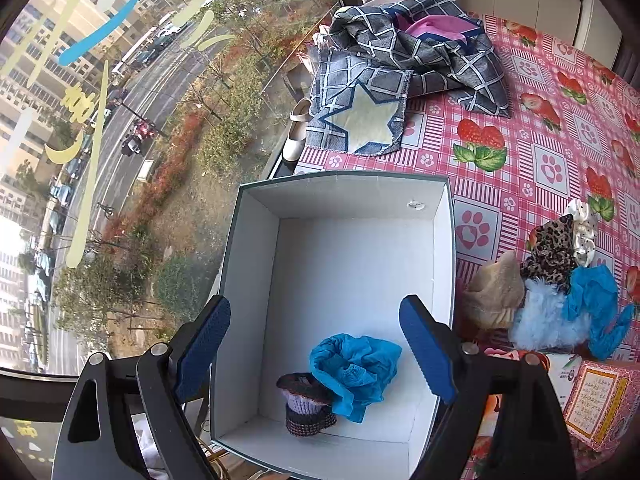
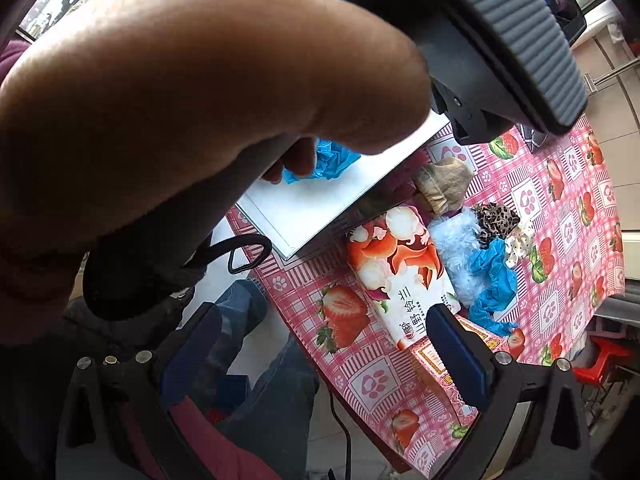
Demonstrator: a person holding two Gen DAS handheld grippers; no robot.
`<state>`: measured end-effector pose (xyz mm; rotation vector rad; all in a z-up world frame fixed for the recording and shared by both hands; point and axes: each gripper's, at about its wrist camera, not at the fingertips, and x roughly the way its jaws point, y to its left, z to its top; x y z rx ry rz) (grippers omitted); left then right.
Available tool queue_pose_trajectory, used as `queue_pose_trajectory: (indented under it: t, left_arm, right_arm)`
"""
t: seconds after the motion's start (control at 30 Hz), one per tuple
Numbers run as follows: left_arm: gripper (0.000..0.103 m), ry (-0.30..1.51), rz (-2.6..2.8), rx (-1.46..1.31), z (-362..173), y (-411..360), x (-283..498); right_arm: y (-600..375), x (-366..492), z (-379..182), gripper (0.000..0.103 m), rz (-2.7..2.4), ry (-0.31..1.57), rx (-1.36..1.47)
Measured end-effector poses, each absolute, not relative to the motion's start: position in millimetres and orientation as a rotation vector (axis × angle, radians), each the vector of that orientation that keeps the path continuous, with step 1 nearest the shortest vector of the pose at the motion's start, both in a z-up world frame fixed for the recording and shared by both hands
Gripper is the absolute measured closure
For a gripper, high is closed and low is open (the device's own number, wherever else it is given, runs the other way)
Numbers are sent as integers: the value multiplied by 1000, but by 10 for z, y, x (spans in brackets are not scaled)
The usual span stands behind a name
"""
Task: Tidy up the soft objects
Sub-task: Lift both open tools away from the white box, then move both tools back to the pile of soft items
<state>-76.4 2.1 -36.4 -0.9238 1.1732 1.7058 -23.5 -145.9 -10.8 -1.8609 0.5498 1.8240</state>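
My left gripper (image 1: 316,344) is open and empty, hovering over a white open box (image 1: 256,280). Inside the box lie a crumpled blue cloth (image 1: 356,368) and a small knitted purple sock (image 1: 306,404). To the right of the box sits a pile of soft items: a beige sock (image 1: 496,292), a light blue fluffy piece (image 1: 540,320), a leopard scrunchie (image 1: 554,252), a blue cloth (image 1: 600,304) and a white scrunchie (image 1: 584,228). My right gripper (image 2: 332,356) is open and empty at the table's near edge, short of the pile (image 2: 480,240). The person's hand hides much of the right wrist view.
A tissue pack (image 2: 400,272) and a pink patterned box (image 1: 600,400) lie beside the white box. A grey checked fabric heap (image 1: 408,64) lies at the far end of the strawberry tablecloth (image 1: 540,152). A window runs along the left. The person's legs (image 2: 260,380) are below the table edge.
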Motion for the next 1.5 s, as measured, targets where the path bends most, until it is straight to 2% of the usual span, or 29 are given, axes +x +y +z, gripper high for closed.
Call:
queue_pose_trajectory:
  t: [0.2,1.03,1.17,1.33,1.5]
  left_arm:
    - [14,1129,1706,-925,-280,3,-759]
    - [14,1148,1685,-910,-301,-11,-687]
    - [14,1096,1603,-998,-335,1,-746]
    - [14,1034,1463,-1082,-351,25,-752]
    - [14,999,1327,-1088,-278,102,-496]
  right_arm:
    - [-1491,-237,-93,0,1873,560,-1822]
    - [-1503,-201,-142,0,1902,584,-1796]
    - [-1469,-160,-135,0,1874,580,-1794]
    - [-1077,293,69,0,1825,806,-1650]
    - [-388,1234,316,0,1665,1093,-1342]
